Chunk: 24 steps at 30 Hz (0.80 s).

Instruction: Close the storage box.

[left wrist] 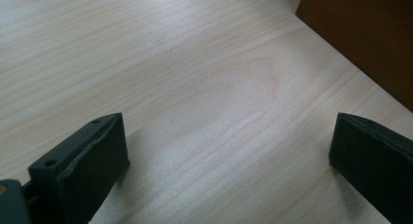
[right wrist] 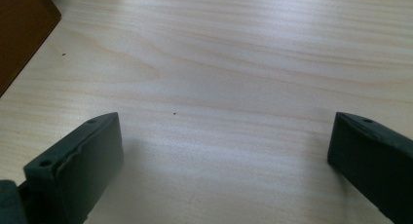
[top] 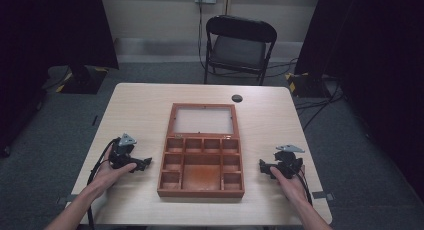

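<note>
A brown wooden box (top: 201, 162) lies open in the middle of the light wooden table (top: 140, 110). Its glass-paned lid (top: 203, 119) is folded flat away from me, and its base is split into several small compartments around one larger one. My left gripper (top: 146, 163) rests on the table just left of the box, held in a hand and pointing toward it. Its jaws stand wide open (left wrist: 229, 141) over bare wood, with a corner of the box (left wrist: 370, 34) at the upper right. On the other side, my right gripper (top: 262, 165) is open too (right wrist: 224, 136), and the box corner (right wrist: 19, 29) shows at the upper left.
A small dark round disc (top: 237, 98) sits on the table beyond the lid. A black folding chair (top: 239, 46) stands on the grey floor behind the table, with cables around it. Dark curtains hang at both sides.
</note>
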Each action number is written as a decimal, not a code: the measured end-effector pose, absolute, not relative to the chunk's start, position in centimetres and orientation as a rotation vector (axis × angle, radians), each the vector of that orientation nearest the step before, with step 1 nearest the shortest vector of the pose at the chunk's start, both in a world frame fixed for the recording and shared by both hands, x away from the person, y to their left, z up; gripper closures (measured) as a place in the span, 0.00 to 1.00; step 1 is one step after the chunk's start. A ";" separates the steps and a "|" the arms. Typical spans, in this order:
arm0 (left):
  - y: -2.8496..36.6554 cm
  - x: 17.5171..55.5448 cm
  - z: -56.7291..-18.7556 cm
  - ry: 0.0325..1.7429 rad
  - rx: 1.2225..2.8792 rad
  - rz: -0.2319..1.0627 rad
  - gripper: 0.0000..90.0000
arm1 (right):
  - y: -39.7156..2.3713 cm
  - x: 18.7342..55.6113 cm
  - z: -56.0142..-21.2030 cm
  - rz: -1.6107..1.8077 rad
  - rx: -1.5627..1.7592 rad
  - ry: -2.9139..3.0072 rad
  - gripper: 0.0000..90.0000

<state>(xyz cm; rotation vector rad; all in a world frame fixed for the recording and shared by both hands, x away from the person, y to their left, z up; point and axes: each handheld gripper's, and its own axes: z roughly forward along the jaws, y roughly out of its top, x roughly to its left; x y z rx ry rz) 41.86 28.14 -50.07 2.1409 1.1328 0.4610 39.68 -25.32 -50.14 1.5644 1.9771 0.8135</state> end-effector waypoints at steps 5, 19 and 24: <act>28.1 42.0 -49.9 1.147 2.143 0.457 0.03 | -25.2 39.6 -50.1 0.811 1.571 1.969 0.00; 28.6 41.8 -47.8 1.175 2.032 0.443 0.21 | -25.9 39.6 -48.6 0.855 1.606 1.904 0.18; 28.6 41.6 -47.0 1.182 1.955 0.454 0.22 | -25.6 39.7 -47.6 0.935 1.552 1.917 0.17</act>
